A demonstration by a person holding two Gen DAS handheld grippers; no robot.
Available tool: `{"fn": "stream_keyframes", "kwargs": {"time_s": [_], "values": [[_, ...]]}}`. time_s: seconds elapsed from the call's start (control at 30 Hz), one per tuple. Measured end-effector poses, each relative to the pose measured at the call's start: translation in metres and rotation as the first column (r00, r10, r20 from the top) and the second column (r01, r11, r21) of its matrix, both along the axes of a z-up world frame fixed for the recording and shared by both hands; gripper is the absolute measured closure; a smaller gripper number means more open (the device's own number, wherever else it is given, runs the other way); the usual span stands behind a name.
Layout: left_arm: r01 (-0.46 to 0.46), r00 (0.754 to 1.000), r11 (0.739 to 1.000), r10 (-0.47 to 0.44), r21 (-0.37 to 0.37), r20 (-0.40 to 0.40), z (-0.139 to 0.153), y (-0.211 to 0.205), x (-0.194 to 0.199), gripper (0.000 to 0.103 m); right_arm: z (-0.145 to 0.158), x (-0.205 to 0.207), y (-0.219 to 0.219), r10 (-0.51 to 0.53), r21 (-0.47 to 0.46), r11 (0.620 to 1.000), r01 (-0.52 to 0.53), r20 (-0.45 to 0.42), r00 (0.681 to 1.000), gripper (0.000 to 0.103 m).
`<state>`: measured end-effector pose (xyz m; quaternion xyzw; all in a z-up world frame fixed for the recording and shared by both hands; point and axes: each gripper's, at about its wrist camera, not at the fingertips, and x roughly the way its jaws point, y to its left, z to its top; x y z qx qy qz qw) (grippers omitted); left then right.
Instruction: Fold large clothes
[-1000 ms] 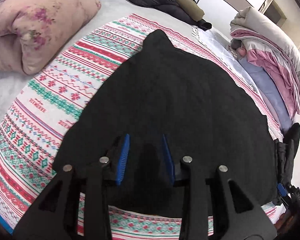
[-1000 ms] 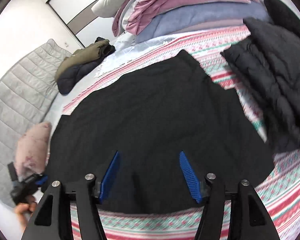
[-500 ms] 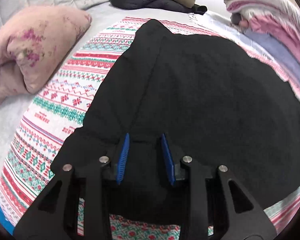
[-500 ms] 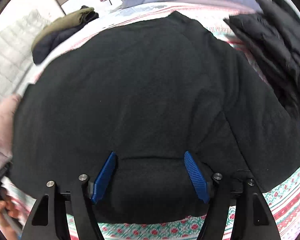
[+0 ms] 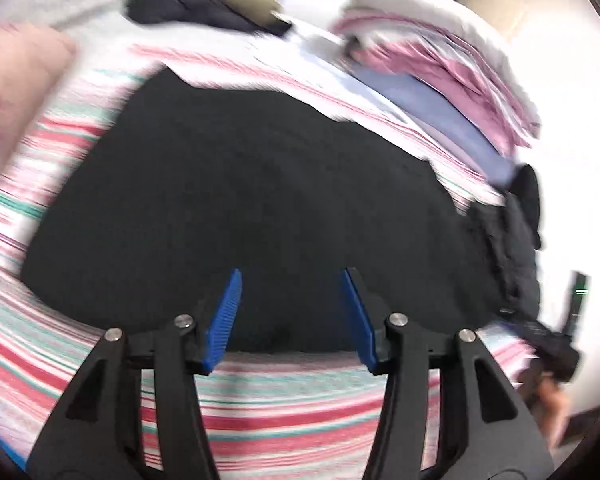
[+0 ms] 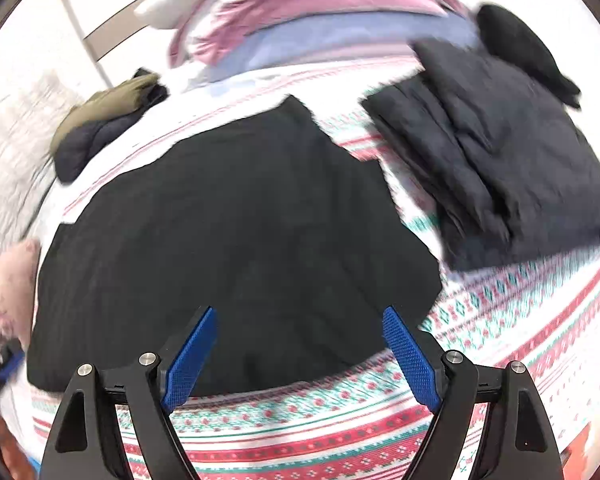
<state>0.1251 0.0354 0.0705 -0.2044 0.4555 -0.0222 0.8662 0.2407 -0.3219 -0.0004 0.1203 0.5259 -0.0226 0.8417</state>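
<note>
A large black garment lies spread flat on a patterned red, white and green bedspread. It also shows in the right wrist view. My left gripper is open and empty, hovering above the garment's near edge. My right gripper is open wide and empty, also above the near edge. Both views are blurred by motion.
A dark quilted jacket lies folded right of the garment. A stack of pink, blue and white bedding sits at the back. An olive and navy clothes pile lies far left. A pink pillow sits left.
Both grippers have opened wider and pulled back and up from the black garment, which stays flat on the bed. Both cameras swung, blurring the views.
</note>
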Motion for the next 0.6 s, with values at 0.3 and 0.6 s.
{"fn": "stream_keyframes", "kwargs": {"time_s": [0.3, 0.6], "values": [[0.064, 0.995, 0.992, -0.056, 0.111, -0.078, -0.070, -0.058, 0.031, 0.050, -0.078, 0.011, -0.032, -0.092, 0.081, 0.992, 0.101, -0.099, 0.991, 0.013], [0.074, 0.995, 0.991, -0.065, 0.111, -0.081, -0.074, -0.062, 0.031, 0.049, 0.009, -0.011, -0.004, -0.186, -0.247, 0.946, 0.211, 0.121, 0.975, 0.013]]}}
